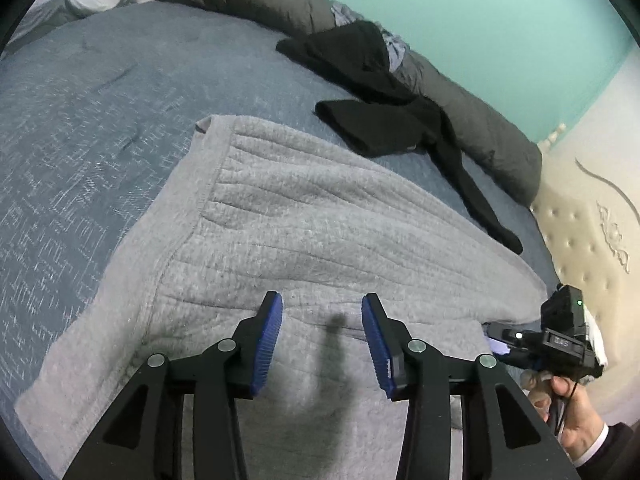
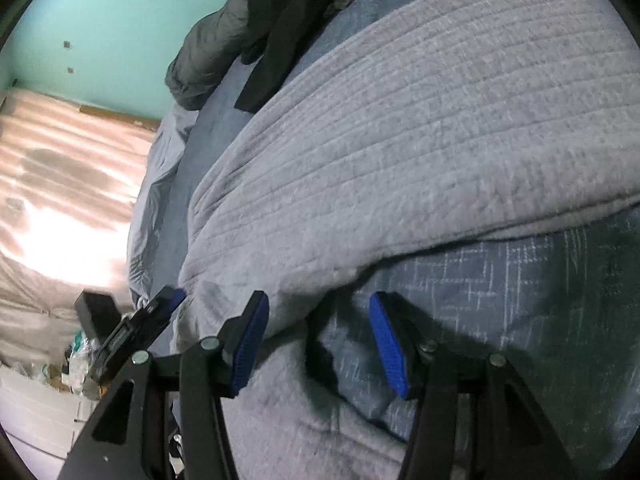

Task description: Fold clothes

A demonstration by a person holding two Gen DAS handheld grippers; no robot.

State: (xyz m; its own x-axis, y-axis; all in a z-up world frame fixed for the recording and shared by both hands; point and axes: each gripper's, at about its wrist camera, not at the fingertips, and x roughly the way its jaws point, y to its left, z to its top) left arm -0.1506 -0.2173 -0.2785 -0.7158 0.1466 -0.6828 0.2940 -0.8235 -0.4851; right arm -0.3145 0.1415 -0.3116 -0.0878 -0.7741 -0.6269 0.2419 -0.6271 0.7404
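Grey garment: a thick ribbed knit (image 1: 304, 216) with a stitched hem along its left edge, spread flat on the bed straight ahead of and under the left claw (image 1: 322, 334); in the right wrist view its fuzzy lower edge (image 2: 360, 264) crosses just ahead of the right claw (image 2: 316, 338).
Left claw: jaws spread wide, blue ridged pads (image 1: 269, 344) empty, hovering above the knit with its shadow between them.
Right claw: jaws apart, nothing pinched; the left pad sits over grey knit, the right pad over bare cover. Whether the pads touch the cloth is hard to say.
Bed cover: blue-grey weave (image 1: 80, 128) flecked with pale dashes, open and flat to the left of the left claw.
Black clothing: a limp dark heap (image 1: 372, 92) beyond the knit, ahead and right, one long strip trailing toward the bed's edge.
Padded jacket: dark grey, puffy (image 1: 480, 128), bunched along the far side by the teal wall (image 1: 480, 12).
Left view only: the hand (image 1: 568, 412) gripping the right tool, a cream tufted mattress side (image 1: 588, 248).
Right view only: a pinkish striped surface (image 2: 68, 184) beside the bed, clutter low left.
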